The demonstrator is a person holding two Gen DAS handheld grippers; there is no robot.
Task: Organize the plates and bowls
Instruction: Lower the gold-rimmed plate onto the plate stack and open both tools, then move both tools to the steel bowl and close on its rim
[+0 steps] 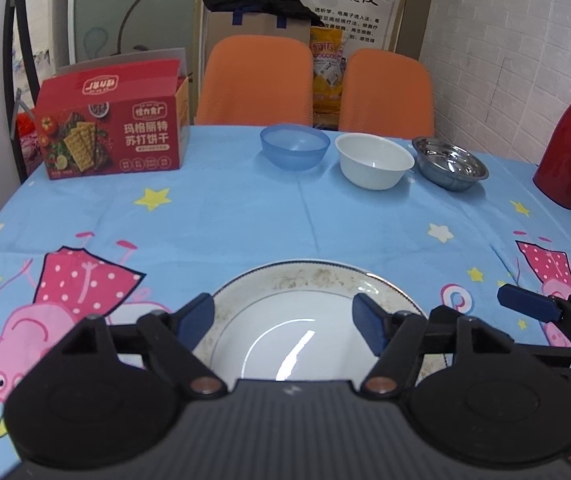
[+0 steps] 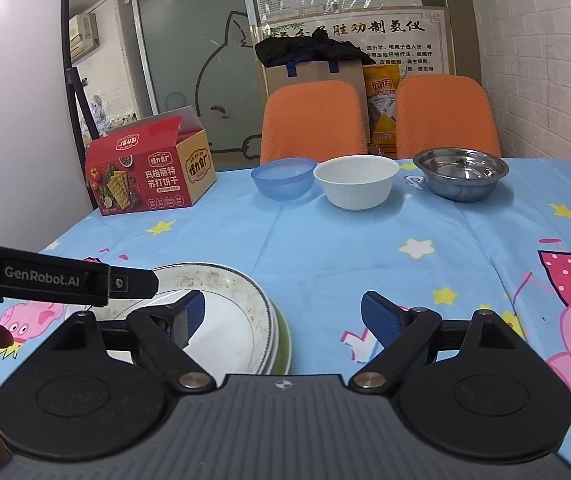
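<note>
Now both grippers stand released near the plate stack, holding nothing.

Left gripper (image 1: 285, 322) hangs over the top plate (image 1: 305, 320) with its jaws apart; right gripper (image 2: 283, 318) is just beside the stack (image 2: 245, 320), jaws also apart. Three bowls (image 2: 355, 182) wait at the far side of the worktop (image 2: 365, 240). Plates look stiff, glazed, probably slippery and fragile; the rim seems the best hold. Lower plates are mostly hidden, so their number is unclear.
</note>
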